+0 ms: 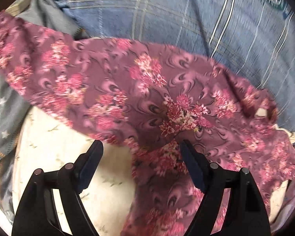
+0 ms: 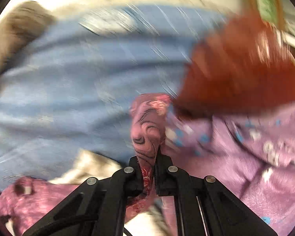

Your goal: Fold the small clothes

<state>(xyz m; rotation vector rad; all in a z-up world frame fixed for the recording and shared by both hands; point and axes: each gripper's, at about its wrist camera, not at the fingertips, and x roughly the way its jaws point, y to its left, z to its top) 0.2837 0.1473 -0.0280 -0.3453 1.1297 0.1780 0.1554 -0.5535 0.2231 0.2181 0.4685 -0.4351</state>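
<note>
A mauve garment with pink flowers point(image 1: 147, 90) lies spread across a cream cloth with small sprigs point(image 1: 55, 141) in the left wrist view. My left gripper point(image 1: 141, 143) is open just above the garment's near edge, with the cloth between its fingers but not pinched. In the right wrist view, which is blurred by motion, my right gripper point(image 2: 147, 161) is shut on a bunched fold of the same floral garment point(image 2: 147, 125), which sticks up beyond the fingertips.
A blue checked bedcover point(image 1: 186, 19) lies behind. A grey starred cloth point(image 1: 4, 106) is at the left. In the right wrist view a rust-red cloth point(image 2: 240, 68) and a lilac garment with blue dots point(image 2: 255, 147) lie at the right.
</note>
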